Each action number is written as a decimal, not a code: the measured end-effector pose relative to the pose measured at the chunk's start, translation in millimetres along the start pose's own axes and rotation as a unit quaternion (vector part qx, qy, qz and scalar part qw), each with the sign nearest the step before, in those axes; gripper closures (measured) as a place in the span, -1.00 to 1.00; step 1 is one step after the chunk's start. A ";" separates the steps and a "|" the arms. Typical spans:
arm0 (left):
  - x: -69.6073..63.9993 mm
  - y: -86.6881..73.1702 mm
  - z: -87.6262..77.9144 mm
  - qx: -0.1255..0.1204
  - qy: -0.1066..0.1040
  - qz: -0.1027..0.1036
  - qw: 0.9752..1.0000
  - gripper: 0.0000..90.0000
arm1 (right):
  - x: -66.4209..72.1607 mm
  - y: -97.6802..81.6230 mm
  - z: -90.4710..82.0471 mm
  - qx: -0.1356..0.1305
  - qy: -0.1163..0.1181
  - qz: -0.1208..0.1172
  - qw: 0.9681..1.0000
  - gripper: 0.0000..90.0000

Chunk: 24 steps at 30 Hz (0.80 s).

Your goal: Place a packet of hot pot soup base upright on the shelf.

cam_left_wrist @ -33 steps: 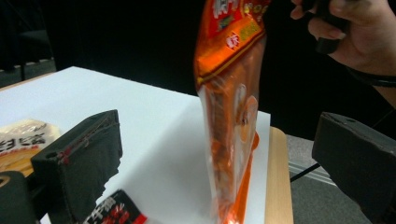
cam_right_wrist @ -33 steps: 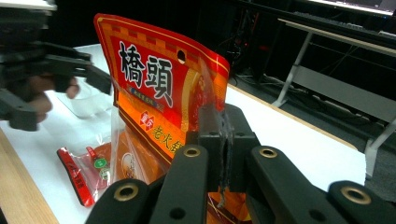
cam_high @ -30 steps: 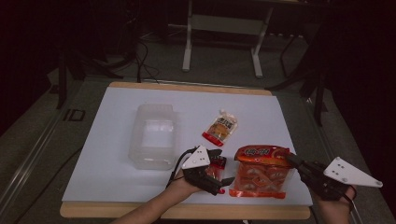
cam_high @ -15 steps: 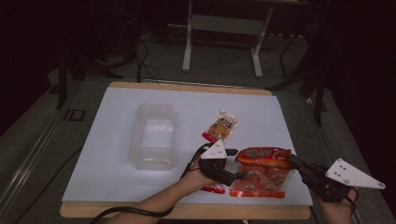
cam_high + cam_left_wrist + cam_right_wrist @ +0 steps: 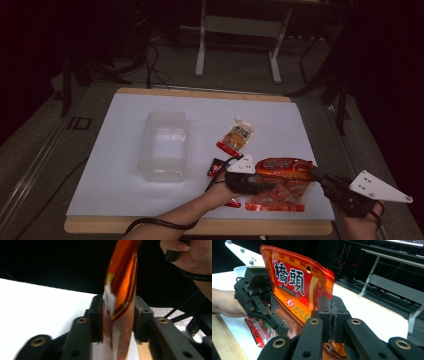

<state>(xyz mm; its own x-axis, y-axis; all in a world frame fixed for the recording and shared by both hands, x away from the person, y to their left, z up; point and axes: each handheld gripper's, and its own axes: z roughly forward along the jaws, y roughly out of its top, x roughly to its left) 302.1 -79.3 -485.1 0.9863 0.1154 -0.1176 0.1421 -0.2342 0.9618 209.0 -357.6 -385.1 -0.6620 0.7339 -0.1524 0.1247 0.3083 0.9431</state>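
At the left of the white table (image 5: pixel 120 165), well in from its left edge, a clear plastic box (image 5: pixel 165 146) stands empty with its open side up. Right of it, near the middle of the table, a small orange pouch (image 5: pixel 236 136) lies flat, tilted, with a white cap at its far end. Nearer the front edge, a small red packet (image 5: pixel 216 167) lies just beside the left gripper (image 5: pixel 250 182), and another red packet (image 5: pixel 255 332) sits on the table under that gripper, close to the front edge.

The left gripper comes in from the front edge, held by a hand whose forearm crosses the wooden rim. Its jaws have just been closing, and in the left gripper view the pads now press on both faces of the orange snack bag (image 5: pixel 122 290), which stands edge-on between them. The bag (image 5: pixel 280 182) hangs over the front right part of the table, near the right front corner, held upright off the surface with its printed face showing large characters in the right gripper view (image 5: pixel 297 287).

At the far right, the right gripper (image 5: pixel 325 181) reaches in from the right front corner. Its jaws are clamped tight on the bag's right edge, the pads meeting through the foil in the right gripper view (image 5: pixel 332 317). So both grippers grip the same bag, one on each side.
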 end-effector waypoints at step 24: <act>-1.8 20.3 -12.0 -0.034 -0.004 0.014 0.999 0.59 | -8.1 12.3 -14.1 -0.060 -0.009 0.042 0.997 0.73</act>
<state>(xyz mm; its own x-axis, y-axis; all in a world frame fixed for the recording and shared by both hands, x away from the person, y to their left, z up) 302.2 -72.7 -462.4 0.9904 0.1028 -0.0920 0.1088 -0.1718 0.9791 205.6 -368.3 -368.1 -0.6388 0.7657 -0.0751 0.0899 0.1712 0.9811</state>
